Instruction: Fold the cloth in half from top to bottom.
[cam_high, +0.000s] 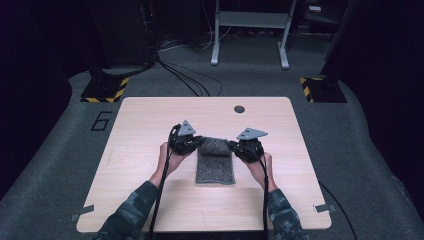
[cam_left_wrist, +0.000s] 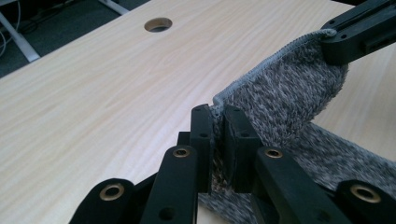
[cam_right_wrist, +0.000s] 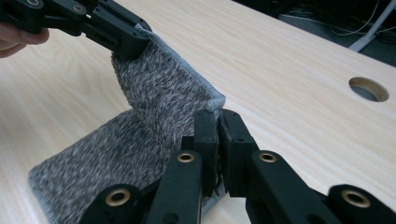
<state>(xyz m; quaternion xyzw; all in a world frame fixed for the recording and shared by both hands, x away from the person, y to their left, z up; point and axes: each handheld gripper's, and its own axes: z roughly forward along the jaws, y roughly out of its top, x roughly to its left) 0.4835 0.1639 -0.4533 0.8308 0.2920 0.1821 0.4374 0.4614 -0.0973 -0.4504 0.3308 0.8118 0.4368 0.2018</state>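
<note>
- Grey cloth (cam_high: 215, 161) lies at the middle of the desk (cam_high: 140, 130), long axis running from you toward the far edge with the round hole (cam_high: 239, 109).
- Near half lies flat; far end is lifted and curls back over it, hanging between your two hands.
- Left gripper (cam_left_wrist: 218, 122): fingers (cam_left_wrist: 201, 140) narrow, pinched on the left corner of the lifted hem.
- Right gripper (cam_right_wrist: 218, 125): fingers (cam_right_wrist: 233, 140) narrow, pinched on the right corner of the same hem.
- Hem (cam_right_wrist: 187, 65) spans straight from one grip to the other, across the cloth's long axis, roughly level.
- Both hands sit equally near; neither leads.
- Judgement: you are folding the far end over; the free near edge lies toward you, so the carry goes along the long axis, both corners kept level.
</note>
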